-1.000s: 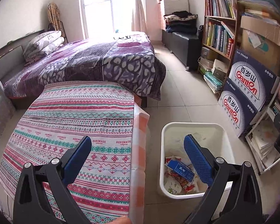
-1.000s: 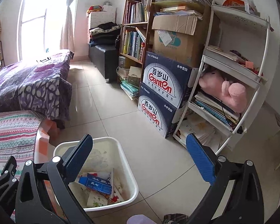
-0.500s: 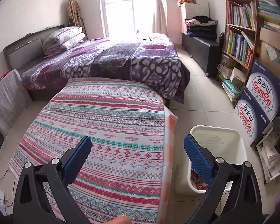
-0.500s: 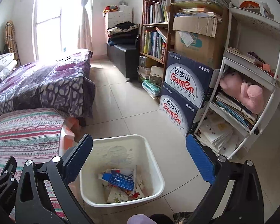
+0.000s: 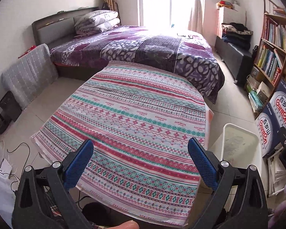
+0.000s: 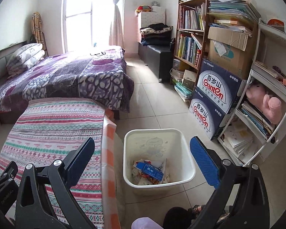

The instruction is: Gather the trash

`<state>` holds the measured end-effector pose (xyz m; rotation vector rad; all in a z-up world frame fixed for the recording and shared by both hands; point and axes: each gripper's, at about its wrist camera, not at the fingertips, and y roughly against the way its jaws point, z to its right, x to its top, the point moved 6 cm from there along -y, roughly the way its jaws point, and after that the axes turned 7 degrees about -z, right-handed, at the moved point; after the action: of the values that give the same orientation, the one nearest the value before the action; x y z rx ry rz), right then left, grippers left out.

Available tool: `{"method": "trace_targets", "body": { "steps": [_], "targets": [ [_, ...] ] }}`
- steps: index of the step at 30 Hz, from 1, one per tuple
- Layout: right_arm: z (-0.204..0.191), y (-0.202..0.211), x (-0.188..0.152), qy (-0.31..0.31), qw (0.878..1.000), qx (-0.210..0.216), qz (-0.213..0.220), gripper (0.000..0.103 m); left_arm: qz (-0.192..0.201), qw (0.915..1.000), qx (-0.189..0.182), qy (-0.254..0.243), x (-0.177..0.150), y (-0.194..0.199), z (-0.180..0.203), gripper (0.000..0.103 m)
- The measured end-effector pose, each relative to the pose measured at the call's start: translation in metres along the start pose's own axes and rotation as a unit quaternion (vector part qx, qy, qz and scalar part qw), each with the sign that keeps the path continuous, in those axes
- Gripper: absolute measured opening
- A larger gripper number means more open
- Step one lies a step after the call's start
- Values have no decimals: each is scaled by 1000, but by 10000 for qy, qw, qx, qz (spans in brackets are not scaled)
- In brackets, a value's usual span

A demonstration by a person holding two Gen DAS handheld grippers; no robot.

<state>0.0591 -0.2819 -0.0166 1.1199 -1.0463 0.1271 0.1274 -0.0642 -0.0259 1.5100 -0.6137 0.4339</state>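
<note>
Left gripper (image 5: 141, 164) swung left off the white bin (image 5: 240, 145), now over the striped tablecloth (image 5: 135, 118), bin at right edge. Right gripper (image 6: 143, 160) swung left too: bin (image 6: 158, 133) w/ trash (image 6: 149, 170) now centred betw its fingers

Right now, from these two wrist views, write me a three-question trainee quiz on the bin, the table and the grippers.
1. True or false: the left gripper holds a piece of trash.
2. Multiple choice: the white bin stands A) on the bed, B) on the floor beside the cloth-covered table, C) on the bookshelf.
3. Fill in: the largest item lying on top in the bin is a ____ box.

Key:
1. False; its jaws stand open with nothing between them, as do those of the right gripper.
2. B.
3. Blue.
</note>
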Motion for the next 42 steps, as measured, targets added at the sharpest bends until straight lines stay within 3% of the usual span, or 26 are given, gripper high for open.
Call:
{"method": "trace_targets", "body": {
  "steps": [2,19,35,42],
  "targets": [
    [-5,7,-3,52,10000,63,-22,96,-2,9999,130,13,-4,8,-10,96],
    [18,59,-13,191,9997,126,-5,96,161,9997,-108,-175,-24,60,-8,96],
    [23,54,-19,152,9996,190,-153,96,-122,9991,-362,-168,-28,54,-1,96],
    [24,52,-19,144,9995,225,-153,96,-24,9987,-501,-69,-24,56,-1,96]
  ]
}}
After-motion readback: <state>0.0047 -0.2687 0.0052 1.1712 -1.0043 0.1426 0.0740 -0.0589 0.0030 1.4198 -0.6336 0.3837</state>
